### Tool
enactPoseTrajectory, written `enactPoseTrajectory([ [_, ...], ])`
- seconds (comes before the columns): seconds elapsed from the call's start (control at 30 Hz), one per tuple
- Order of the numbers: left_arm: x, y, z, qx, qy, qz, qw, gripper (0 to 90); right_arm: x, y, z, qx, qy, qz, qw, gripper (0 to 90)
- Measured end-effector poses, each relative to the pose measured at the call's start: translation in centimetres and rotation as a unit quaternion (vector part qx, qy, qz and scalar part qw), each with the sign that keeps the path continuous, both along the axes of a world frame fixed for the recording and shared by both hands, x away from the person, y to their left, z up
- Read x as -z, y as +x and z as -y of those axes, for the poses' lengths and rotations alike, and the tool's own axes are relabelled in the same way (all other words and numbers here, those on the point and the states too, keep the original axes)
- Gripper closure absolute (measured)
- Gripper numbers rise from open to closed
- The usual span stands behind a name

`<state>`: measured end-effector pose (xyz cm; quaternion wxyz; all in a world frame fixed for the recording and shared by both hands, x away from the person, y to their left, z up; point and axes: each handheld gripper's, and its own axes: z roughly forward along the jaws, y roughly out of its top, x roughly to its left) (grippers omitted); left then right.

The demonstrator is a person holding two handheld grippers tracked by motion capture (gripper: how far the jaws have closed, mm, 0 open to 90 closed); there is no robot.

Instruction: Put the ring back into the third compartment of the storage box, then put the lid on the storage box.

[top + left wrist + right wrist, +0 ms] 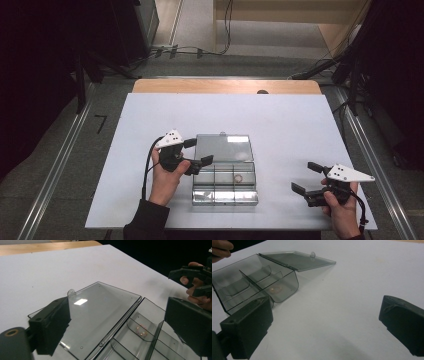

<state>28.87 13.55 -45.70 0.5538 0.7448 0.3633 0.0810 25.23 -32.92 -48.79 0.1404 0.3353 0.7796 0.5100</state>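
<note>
Two hand-held grippers stand wide open, empty. The left hand-held gripper [195,152] touches the clear compartment box's [225,187] left edge mid-counter; the right hand-held gripper [307,178] waits well right.

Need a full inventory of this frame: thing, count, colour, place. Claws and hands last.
organiser box: 1, clear smoky plastic with compartments, near middle of the table.
lid: 1, clear smoky, hinged to the box's far edge, folded open flat on the table.
small ring: 1, pale orange, in a right-hand compartment of the box.
table: 1, white top, wooden strip along the far edge.
cables: several, black, on the floor beyond the table.
left claw: 1, black with a grey plate, at the box's left side over the lid edge, jaws open, nothing held.
right claw: 1, black with a grey plate, right of the box, jaws open, empty.
hands: 2, each holding a claw, at the near edge.
</note>
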Motion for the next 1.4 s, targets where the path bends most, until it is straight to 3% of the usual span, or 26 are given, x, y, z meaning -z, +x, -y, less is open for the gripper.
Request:
enactPoseTrajectory([
  [0.47,0.8,0.7,-1.3,-0.013,-0.006,-0.012,0.9998,1.2,0.0,-0.1,0.0,0.001,-0.001,0.000,1.0000,0.0],
  [0.97,2.8,1.9,-2.2,-0.033,-0.014,-0.046,0.9983,1.2,-0.2,-0.1,-0.5,-0.005,0.000,0.002,1.0000,0.0],
  [1.4,4.1,2.8,-1.8,-0.048,-0.022,-0.106,0.9929,3.8,-0.5,-0.3,-1.3,-0.014,0.003,0.005,0.9999,0.0],
])
